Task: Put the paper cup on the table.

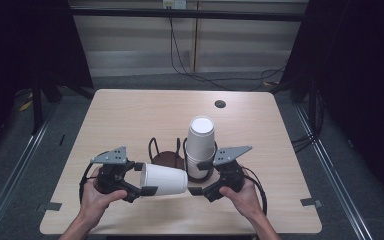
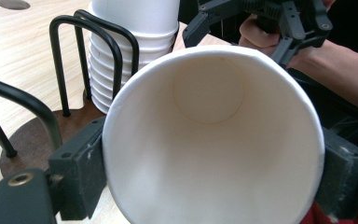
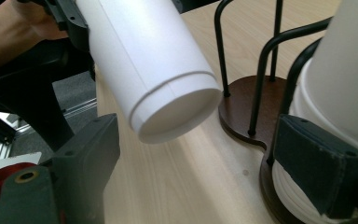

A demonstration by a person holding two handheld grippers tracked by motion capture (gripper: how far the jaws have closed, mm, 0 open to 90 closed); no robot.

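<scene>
The left gripper holds a white paper cup on its side, just above the table. Its two jaws squeeze the cup near the rim. The cup's bottom points at the right gripper, whose jaws are wide apart with nothing between them.

I think the cup just came off the cup stack in the black wire holder, or is going into it. To do this well, squeeze softly so the thin cup does not crush, and keep the stack from tipping.

The left gripper view looks right inside the cup, which is clean and round. The right gripper view shows the cup's bottom ring and one black jaw just beside the stack. The high view shows where everything sits
</scene>
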